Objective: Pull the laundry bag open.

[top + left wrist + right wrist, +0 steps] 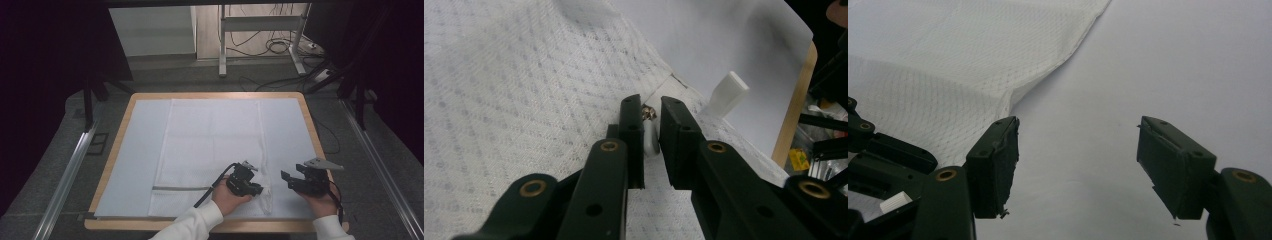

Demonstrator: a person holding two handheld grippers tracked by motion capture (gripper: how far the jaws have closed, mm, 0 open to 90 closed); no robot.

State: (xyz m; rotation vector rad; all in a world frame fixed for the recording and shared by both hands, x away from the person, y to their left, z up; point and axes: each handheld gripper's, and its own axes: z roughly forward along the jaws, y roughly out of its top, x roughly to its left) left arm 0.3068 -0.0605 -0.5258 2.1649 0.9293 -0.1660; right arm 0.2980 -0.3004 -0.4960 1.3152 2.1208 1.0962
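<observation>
left gripper (651,131): we are clamping its jaws on the zipper pull (650,131) of the white mesh bag (210,145) | right gripper (1078,167): we are holding it just right of the bag's edge, jaws wide apart, nothing between them | bag is lying flat on the table sheet (140,145), spreading out ahead of both grippers

One mesh bag (212,150), two tools (260,190) (287,177)
</observation>
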